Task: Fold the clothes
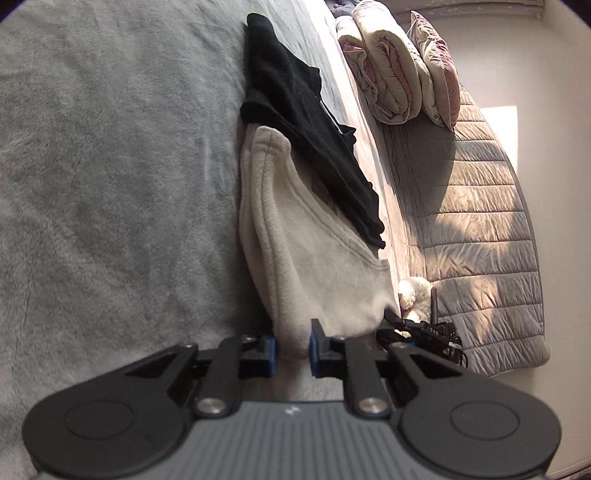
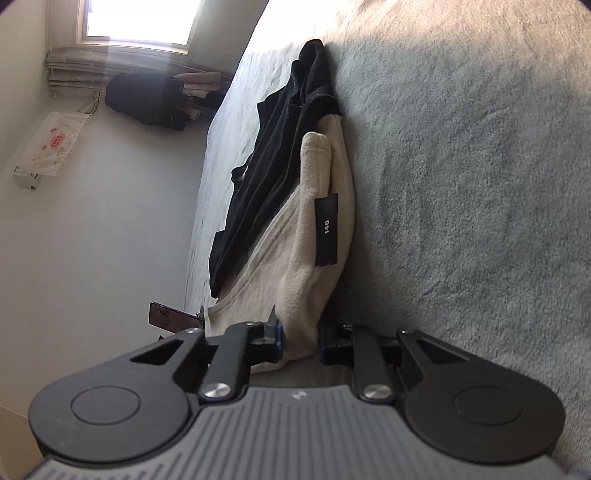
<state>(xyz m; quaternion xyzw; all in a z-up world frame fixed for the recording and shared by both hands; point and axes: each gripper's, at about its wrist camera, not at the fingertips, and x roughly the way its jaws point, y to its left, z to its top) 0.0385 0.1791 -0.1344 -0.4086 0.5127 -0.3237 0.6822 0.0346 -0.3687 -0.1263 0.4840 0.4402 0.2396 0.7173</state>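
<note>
A cream fleece garment (image 1: 295, 236) lies on a grey plush blanket (image 1: 110, 166), with a black garment (image 1: 303, 122) lying partly over its far end. My left gripper (image 1: 291, 349) is shut on the near edge of the cream fleece. In the right wrist view the same cream fleece (image 2: 314, 258) shows a black size tag (image 2: 327, 230), and the black garment (image 2: 273, 162) lies beyond it. My right gripper (image 2: 301, 341) is shut on another part of the cream fleece's near edge. Both cameras are rolled sideways.
A rolled cream duvet (image 1: 384, 70) and a pillow (image 1: 439, 70) lie at the bed's far end on a quilted cover (image 1: 480, 221). A small fluffy toy (image 1: 413, 295) sits near my other gripper (image 1: 417, 328). A window (image 2: 140, 20), dark clothes (image 2: 147, 98) and a phone (image 2: 171, 318) stand by the wall.
</note>
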